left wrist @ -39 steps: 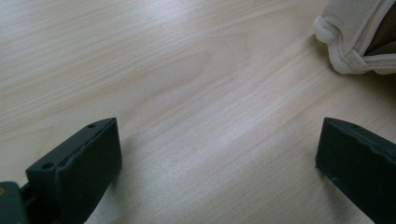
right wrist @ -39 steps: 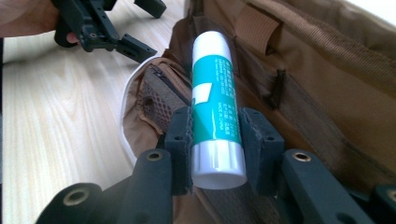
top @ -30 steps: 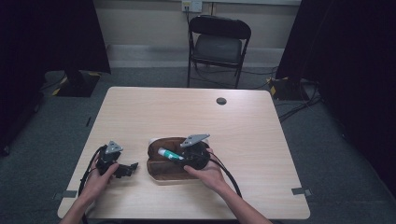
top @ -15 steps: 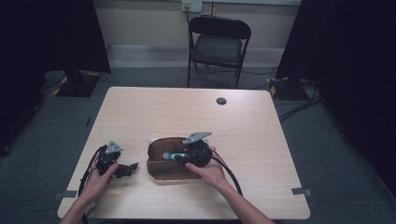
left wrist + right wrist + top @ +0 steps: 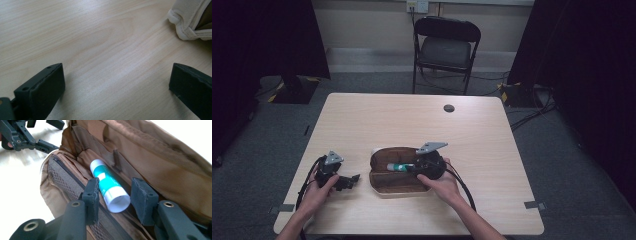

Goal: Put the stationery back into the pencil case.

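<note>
Right gripper [image 5: 113, 196], low in the centre of its own view, has its jaws spread either side of a white-and-teal tube [image 5: 108, 186] lying in an open brown pouch [image 5: 397, 185], not squeezing it. Left gripper [image 5: 346, 181], at lower left of the high view, rests wide open on the table [image 5: 387, 120]. Likely step: placing or picking the tube; closing would grasp it.

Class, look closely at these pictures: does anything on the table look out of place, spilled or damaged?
Nothing stands out. The glue stick lies inside the open brown pouch, between the right gripper fingers; the left gripper rests open on the table.
</note>
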Action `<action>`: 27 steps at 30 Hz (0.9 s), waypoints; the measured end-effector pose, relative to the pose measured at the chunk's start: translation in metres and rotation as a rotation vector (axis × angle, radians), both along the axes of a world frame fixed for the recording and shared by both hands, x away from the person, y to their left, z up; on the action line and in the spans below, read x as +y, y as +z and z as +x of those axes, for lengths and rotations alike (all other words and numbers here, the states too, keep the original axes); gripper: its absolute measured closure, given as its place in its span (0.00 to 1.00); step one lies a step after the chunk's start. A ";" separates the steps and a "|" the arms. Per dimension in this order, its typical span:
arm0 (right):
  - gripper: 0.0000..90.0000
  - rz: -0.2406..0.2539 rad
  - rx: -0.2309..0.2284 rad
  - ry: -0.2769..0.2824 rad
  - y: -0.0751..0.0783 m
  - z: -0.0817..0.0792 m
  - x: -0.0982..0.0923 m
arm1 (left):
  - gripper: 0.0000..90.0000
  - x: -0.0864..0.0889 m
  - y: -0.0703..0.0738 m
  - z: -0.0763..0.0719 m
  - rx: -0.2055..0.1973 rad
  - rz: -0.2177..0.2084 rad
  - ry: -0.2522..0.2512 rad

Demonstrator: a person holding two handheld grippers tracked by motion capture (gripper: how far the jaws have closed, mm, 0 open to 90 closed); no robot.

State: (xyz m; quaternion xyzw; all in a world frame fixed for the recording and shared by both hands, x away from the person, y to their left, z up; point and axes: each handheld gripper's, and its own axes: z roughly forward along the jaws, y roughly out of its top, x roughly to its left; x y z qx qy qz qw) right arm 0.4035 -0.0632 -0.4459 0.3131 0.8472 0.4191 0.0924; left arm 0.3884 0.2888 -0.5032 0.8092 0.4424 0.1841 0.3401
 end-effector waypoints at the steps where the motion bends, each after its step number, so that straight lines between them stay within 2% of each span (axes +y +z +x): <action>1: 0.65 0.004 0.000 -0.005 0.000 0.000 -0.001 | 0.00 0.000 0.000 0.000 0.000 0.000 0.000; 19: 0.67 0.054 -0.011 -0.045 0.002 -0.005 -0.028 | 0.00 0.000 0.000 0.001 -0.004 0.008 -0.003; 27: 0.64 0.047 -0.038 -0.082 0.008 -0.014 -0.047 | 0.00 0.000 0.000 0.001 -0.003 0.005 0.000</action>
